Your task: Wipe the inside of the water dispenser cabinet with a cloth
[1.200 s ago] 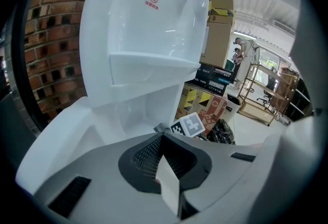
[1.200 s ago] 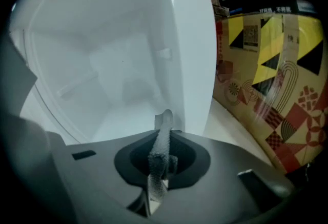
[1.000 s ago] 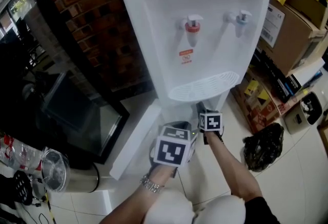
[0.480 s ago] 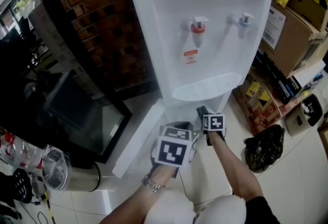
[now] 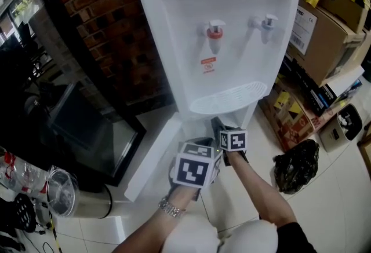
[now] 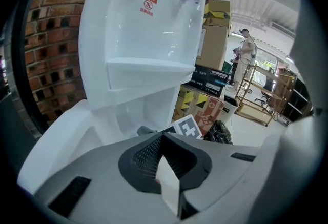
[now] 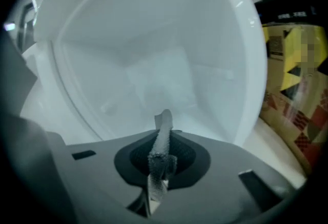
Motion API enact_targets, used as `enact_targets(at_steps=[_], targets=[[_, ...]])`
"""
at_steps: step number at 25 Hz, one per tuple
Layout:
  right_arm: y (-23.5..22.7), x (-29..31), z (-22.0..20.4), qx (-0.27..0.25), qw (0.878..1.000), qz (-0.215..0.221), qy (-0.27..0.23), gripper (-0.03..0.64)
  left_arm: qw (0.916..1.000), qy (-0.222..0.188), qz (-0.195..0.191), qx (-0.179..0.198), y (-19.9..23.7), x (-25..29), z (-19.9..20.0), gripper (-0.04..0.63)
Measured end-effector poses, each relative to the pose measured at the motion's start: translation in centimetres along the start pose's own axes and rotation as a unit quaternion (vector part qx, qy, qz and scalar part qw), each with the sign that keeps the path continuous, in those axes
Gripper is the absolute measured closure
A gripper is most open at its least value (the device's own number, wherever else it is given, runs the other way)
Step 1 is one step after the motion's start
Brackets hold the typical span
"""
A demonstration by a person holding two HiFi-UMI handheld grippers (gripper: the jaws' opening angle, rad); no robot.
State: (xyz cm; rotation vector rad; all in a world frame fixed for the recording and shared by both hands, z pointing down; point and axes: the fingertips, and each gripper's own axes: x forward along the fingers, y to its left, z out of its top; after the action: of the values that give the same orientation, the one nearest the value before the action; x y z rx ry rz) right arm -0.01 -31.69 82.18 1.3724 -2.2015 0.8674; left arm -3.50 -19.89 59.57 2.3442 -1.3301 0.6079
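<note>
Beside the brick wall (image 5: 104, 32), the cabinet (image 7: 154, 79) opens straight ahead of the right gripper (image 7: 159, 152) squeezing the cloth (image 7: 163, 128); the left gripper (image 6: 167, 171), closed and empty, sits farther back.

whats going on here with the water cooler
A person holds a gripper in each hand at the foot of a tall white water dispenser. The right gripper is shut on a grey mesh cloth strip and points into the open white lower cabinet. The left gripper hangs beside it, jaws together, holding nothing evident.
</note>
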Motion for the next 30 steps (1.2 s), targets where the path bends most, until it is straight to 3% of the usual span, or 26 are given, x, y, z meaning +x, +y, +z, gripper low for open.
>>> enact_targets(at_steps=[2, 5, 10, 15, 18, 26, 30], targets=[[4.2, 0.8, 0.2, -0.024, 0.998, 0.050, -0.003, 0.595, 1.0000, 0.000, 0.003, -0.001, 0.2, -0.2, 0.0, 0.595], [6.2, 1.9, -1.1, -0.041, 0.997, 0.068, 0.019, 0.595, 1.0000, -0.002, 0.005, -0.002, 0.5, -0.5, 0.0, 0.595], [0.0, 2.3, -4.0, -0.008, 0.998, 0.007, 0.069, 0.595, 1.0000, -0.004, 0.005, -0.002, 0.5, -0.7, 0.1, 0.595], [-9.3, 0.0, -2.9, 0.047, 0.995, -0.083, 0.036, 0.595, 1.0000, -0.003, -0.002, -0.001, -0.1, -0.3, 0.2, 0.595], [-12.3, -1.4, -2.8, 0.060, 0.991, -0.118, 0.027, 0.595, 1.0000, -0.003, -0.004, 0.000, -0.4, 0.0, 0.2, 0.595], [-10.5, -1.7, -2.2, 0.028, 0.994, -0.102, 0.018, 0.595, 0.9999, -0.003, 0.010, -0.002, 0.0, 0.5, 0.2, 0.595], [-8.1, -5.9, -1.2, 0.044, 0.994, -0.095, 0.009, 0.595, 0.9993, 0.001, 0.030, -0.021, -1.2, 0.8, 0.6, 0.595]])
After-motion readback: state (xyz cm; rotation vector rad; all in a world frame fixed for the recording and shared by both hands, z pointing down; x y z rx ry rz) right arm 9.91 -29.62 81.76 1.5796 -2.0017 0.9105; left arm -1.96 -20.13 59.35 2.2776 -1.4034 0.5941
